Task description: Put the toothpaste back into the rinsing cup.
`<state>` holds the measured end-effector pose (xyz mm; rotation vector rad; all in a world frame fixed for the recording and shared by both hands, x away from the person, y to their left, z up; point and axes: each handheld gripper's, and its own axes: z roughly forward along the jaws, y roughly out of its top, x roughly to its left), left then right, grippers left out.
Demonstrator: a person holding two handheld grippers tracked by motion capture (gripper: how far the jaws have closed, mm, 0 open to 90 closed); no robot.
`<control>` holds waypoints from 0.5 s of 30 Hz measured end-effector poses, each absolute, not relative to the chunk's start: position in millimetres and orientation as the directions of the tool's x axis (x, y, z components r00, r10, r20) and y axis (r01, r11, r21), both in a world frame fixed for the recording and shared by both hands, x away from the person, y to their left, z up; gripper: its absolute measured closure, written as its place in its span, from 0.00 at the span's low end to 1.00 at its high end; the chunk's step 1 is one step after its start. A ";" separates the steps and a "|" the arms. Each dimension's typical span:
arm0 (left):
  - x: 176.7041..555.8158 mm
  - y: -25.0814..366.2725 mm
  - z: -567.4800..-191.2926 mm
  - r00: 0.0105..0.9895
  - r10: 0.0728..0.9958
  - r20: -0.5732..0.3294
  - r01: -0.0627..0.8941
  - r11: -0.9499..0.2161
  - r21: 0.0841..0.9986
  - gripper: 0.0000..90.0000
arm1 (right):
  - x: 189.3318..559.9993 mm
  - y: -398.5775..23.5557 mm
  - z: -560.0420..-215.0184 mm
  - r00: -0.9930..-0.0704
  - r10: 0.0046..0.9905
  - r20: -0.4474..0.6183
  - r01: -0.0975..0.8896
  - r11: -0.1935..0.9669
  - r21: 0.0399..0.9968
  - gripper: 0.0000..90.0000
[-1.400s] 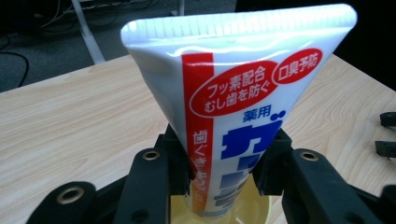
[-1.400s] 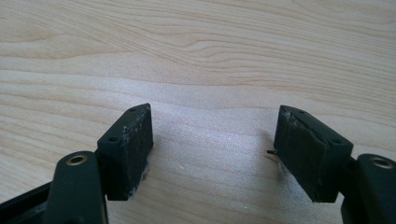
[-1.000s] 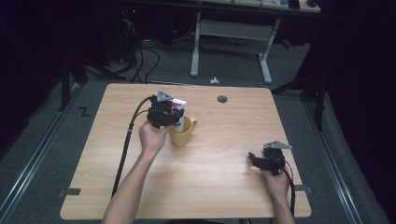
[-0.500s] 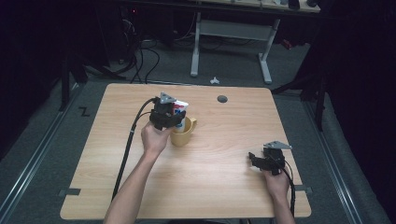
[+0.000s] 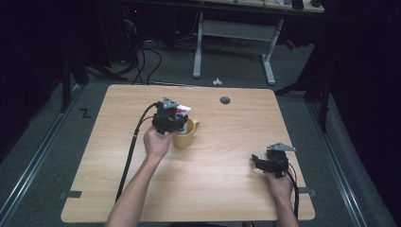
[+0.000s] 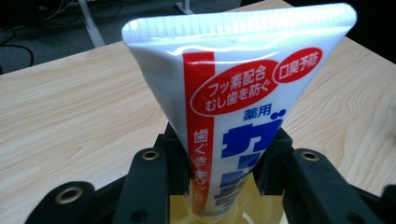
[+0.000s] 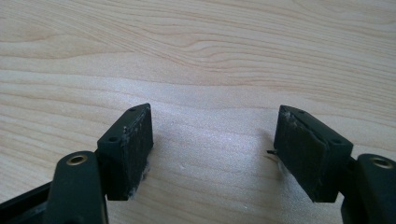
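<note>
Nearest the person, at the right front of the wooden surface, the right claw rests low in the person's hand, well apart from everything else. In the right gripper view its jaws stand wide apart with nothing between them (the inner pads look scuffed and dusty), and bare wood grain shows in the gap.

Farther in, left of the middle, the left claw is clamped on a toothpaste tube. The left gripper view shows it closely: the two black jaws press on the tube from either side, low on its body, and the tube stands nearly upright with its flat crimped end on top. It is white, with a red stripe, red ovals and blue lettering. Its lower end sits down inside a yellow mug, whose glossy inside glints below the jaws. The mug stands on the surface, just beside the person's left hand, with its handle turned to the right in the high view.

Beyond it, near the far edge, is a small round grey hole in the surface. Past the edge, a white-legged desk frame stands on the dark floor.
</note>
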<state>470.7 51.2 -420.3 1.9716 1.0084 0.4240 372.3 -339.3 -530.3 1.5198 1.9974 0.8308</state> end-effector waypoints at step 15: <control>473.0 46.0 -429.2 0.615 0.786 -0.063 0.501 -0.328 0.801 0.70 | 372.4 -339.3 -530.3 -0.258 0.966 -0.021 0.666 0.194 0.721 0.31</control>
